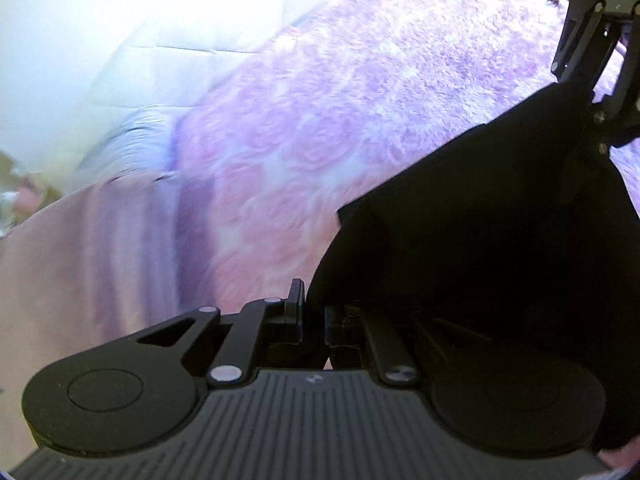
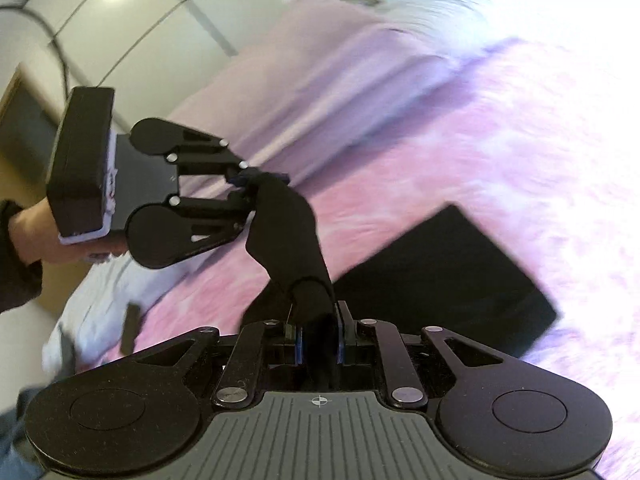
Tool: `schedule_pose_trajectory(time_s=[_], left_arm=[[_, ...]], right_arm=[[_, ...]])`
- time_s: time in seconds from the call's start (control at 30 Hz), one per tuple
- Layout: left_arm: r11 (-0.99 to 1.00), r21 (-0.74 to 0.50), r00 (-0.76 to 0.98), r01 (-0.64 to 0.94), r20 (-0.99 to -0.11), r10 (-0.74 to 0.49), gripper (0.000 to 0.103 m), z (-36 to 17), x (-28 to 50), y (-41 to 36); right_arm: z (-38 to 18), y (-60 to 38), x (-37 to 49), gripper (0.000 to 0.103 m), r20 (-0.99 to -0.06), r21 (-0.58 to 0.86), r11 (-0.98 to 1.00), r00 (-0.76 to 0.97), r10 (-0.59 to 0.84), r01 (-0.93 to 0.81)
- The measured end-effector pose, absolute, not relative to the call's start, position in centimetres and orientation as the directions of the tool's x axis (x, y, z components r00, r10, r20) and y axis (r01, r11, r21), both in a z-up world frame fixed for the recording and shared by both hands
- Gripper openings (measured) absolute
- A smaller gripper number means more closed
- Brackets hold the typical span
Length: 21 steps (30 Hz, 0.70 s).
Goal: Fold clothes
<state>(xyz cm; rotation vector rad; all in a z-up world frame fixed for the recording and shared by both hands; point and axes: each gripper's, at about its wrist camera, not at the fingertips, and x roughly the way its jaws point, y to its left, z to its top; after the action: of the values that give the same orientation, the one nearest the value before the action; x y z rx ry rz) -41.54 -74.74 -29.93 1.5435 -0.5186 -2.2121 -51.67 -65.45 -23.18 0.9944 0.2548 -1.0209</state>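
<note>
Two close wrist views down onto one pink bedspread

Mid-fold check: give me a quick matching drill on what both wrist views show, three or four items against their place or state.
Items:
1. black fabric garment
2. left gripper
3. pink floral fleece blanket
4. black flat folded piece

States:
A. spread over the bed
B. lying on the blanket
C. shut on one end of the garment
D. held up between both grippers

Pairs: 1-D, 2-C, 3-A, 4-B

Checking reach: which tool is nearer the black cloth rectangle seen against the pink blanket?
Right. The right tool sits beside the black cloth rectangle; the left tool is farther off, across the held black garment.
</note>
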Motion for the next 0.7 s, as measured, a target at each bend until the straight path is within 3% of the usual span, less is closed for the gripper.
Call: schedule_pose_trajectory(time_s=[0.07, 0.2, 0.37, 0.5, 0.57, 0.7], left_arm=[[-0.874, 0.479, -0.307, 0.079, -0.823, -0.478, 0.007, -32.0, -43.6, -75.9], [-0.904, 0.412, -0.301, 0.111, -0.853, -0.426, 0.021, -35.2, -45.3, -77.0], [-0.894, 0.332, -0.351, 0.300, -0.833, -0.427, 0.035, -33.9, -42.1, -77.9], [-0.820, 0.275, -0.339, 0.502, -0.809, -0.480, 0.035, -32.0, -36.9, -78.8], [-0.765, 0.244, -0.310, 0.596, -0.809, -0.499, 0.035, -31.4, -33.6, -78.8], [-0.702, 0.225, -0.249, 0.676, -0.827, -0.504, 0.035, -31.4, -28.9, -77.0]], right_arm=[[-25.4, -66.3, -53.7, 0.013, -0.616, 0.586, 0.100, 0.522, -0.590, 0.804], [-30.2, -66.7, -56.4, 0.014, -0.641, 0.618, 0.002, 0.506, -0.578, 0.786], [-33.3, -66.0, -58.8, 0.017, -0.616, 0.691, -0.120, 0.494, -0.614, 0.713], [-33.7, -65.5, -59.9, 0.019, -0.598, 0.737, -0.210, 0.476, -0.645, 0.642], [-33.3, -65.6, -60.4, 0.024, -0.601, 0.744, -0.253, 0.456, -0.656, 0.618], [-31.6, -65.5, -59.9, 0.032, -0.647, 0.679, -0.288, 0.364, -0.670, 0.675]])
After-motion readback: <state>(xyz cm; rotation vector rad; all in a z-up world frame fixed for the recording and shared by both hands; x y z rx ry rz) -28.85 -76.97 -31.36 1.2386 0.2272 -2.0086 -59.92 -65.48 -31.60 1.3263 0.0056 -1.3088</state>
